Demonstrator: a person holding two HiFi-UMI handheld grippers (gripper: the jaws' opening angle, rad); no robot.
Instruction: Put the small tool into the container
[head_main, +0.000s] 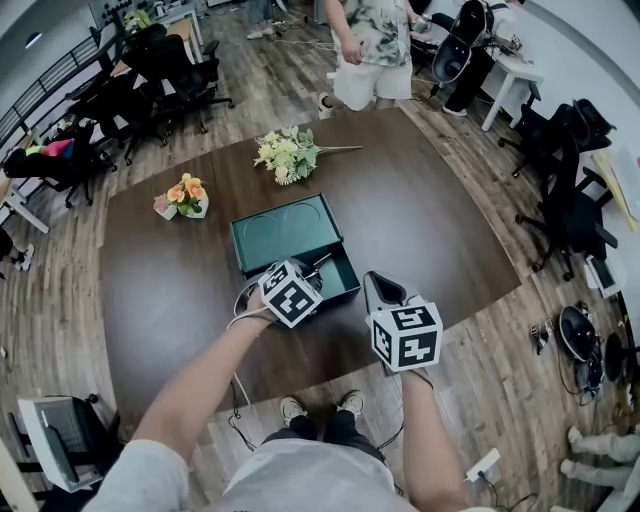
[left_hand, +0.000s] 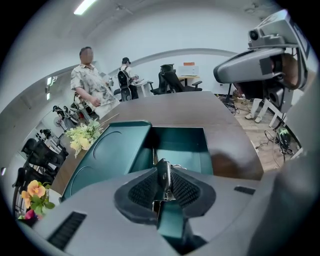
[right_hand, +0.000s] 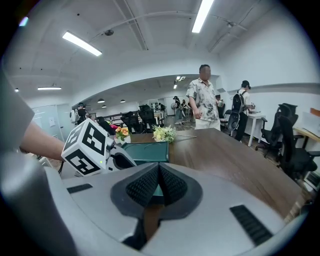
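L gripper (left_hand: 162, 184) jaws were opening, small tool (left_hand: 164, 171) upright between them, right over container (left_hand: 181, 139); R gripper (right_hand: 159, 176) jaws together.

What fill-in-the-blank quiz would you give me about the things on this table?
The green container stands with its lid ___.
The little vase holds ___ flowers.
The pale bouquet lies flat on the ___.
Missing words: open; orange; table.
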